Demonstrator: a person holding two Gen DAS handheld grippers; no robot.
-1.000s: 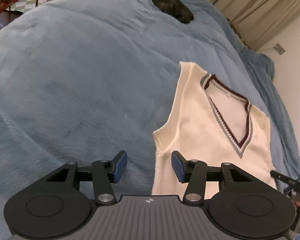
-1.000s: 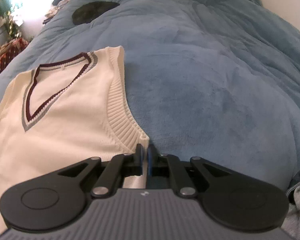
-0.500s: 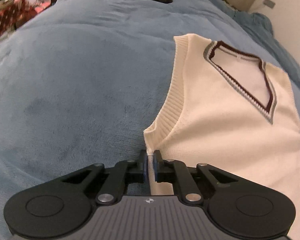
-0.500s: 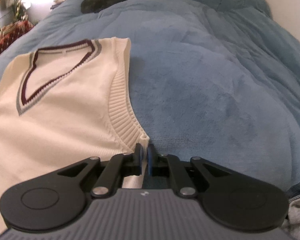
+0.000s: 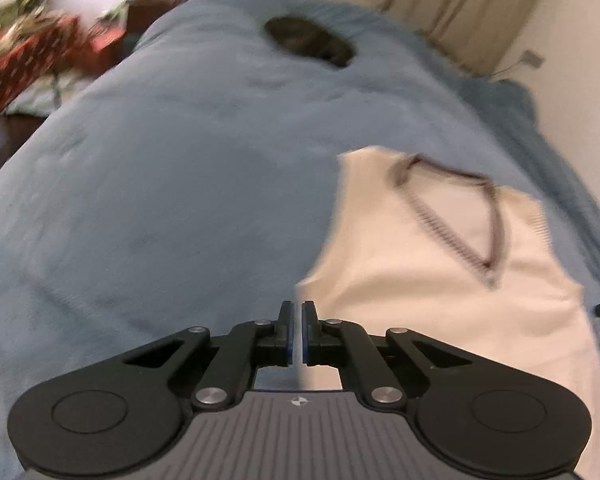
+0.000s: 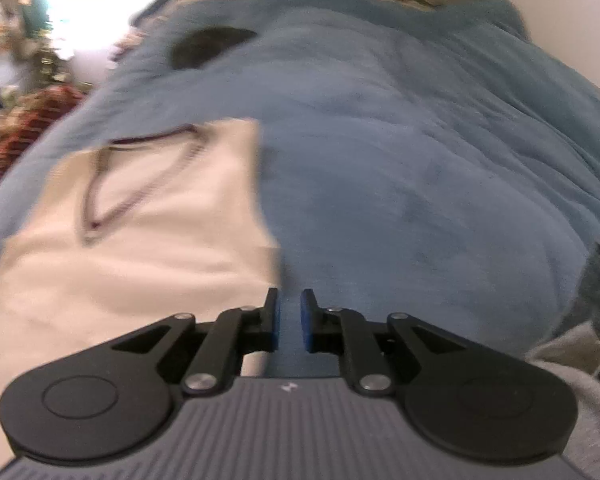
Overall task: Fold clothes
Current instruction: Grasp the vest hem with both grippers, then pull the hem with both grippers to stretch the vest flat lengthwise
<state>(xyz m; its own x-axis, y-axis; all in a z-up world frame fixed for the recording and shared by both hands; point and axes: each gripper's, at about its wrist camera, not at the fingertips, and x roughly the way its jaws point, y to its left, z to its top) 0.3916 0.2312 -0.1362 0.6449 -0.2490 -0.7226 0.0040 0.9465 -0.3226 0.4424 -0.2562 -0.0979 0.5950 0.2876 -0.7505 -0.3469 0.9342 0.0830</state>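
Cream vest (image 5: 440, 300) flat on blue bed (image 5: 180, 200); left tool (image 5: 298, 332) pinched on its side edge, right tool (image 6: 289, 318) just parted, nothing between.

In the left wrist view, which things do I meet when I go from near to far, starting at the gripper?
left gripper → cream vest → blue blanket → dark patch on the blanket → beige curtain

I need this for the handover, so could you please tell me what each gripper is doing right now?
Left gripper: shut on the side edge of the cream vest.
Right gripper: open, jaws just opening, nothing between them.
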